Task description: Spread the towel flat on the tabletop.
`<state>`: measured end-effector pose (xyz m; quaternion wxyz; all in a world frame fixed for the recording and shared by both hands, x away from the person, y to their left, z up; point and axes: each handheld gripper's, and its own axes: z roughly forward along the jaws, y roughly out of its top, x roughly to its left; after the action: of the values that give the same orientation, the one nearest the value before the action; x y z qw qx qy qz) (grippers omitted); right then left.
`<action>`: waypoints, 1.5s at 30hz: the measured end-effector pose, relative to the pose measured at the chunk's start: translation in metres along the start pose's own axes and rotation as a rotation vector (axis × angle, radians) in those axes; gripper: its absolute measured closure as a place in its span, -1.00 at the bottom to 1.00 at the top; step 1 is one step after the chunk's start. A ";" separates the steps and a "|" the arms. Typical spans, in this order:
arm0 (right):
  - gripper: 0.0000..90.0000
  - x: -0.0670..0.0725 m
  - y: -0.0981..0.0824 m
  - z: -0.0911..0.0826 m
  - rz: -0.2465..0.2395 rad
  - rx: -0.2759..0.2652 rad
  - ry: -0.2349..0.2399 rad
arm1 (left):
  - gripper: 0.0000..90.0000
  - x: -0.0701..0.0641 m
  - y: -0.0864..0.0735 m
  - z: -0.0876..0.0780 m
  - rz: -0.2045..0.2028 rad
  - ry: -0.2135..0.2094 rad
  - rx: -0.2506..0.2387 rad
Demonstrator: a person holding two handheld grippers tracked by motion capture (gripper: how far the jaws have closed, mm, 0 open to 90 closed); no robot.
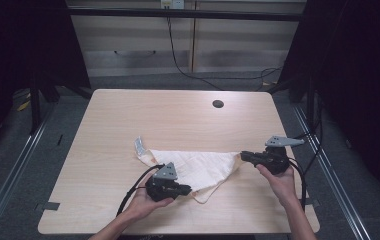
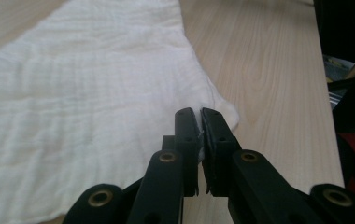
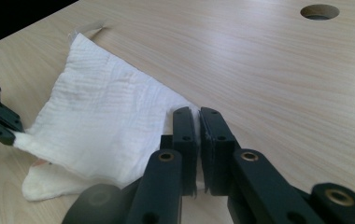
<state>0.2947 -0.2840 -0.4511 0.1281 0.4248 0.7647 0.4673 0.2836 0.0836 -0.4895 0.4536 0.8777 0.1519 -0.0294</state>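
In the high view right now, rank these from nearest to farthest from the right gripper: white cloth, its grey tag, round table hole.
1. White cloth: its right corner is at the right gripper.
2. Round table hole: up-left, near the far edge.
3. Grey tag: cloth's far-left corner.

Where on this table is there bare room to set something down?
Bare wood spans the far half, from the white cloth to the cable hole, plus the near-left corner. The near middle is crowded: left gripper and right gripper pinch the cloth.
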 end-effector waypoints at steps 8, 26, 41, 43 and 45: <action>0.91 0.004 0.003 -0.002 -0.002 -0.011 0.012 | 0.91 0.010 0.003 -0.032 -0.039 0.033 -0.099; 0.92 0.019 0.061 -0.035 -0.080 -0.158 0.014 | 0.91 0.026 0.042 -0.120 -0.014 0.157 -0.268; 0.92 0.042 0.096 -0.043 -0.146 -0.225 0.063 | 0.92 0.023 0.042 -0.173 -0.027 0.212 -0.388; 0.92 0.048 0.102 -0.051 -0.161 -0.255 0.069 | 0.92 0.020 0.047 -0.178 -0.013 0.222 -0.403; 0.92 0.050 0.105 -0.054 -0.168 -0.259 0.068 | 0.92 0.018 0.052 -0.184 -0.003 0.230 -0.413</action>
<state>0.2883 -0.2570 -0.3262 0.1945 0.3231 0.7347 0.5639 0.2998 0.2080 -0.3436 0.6031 0.7637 0.2065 0.1020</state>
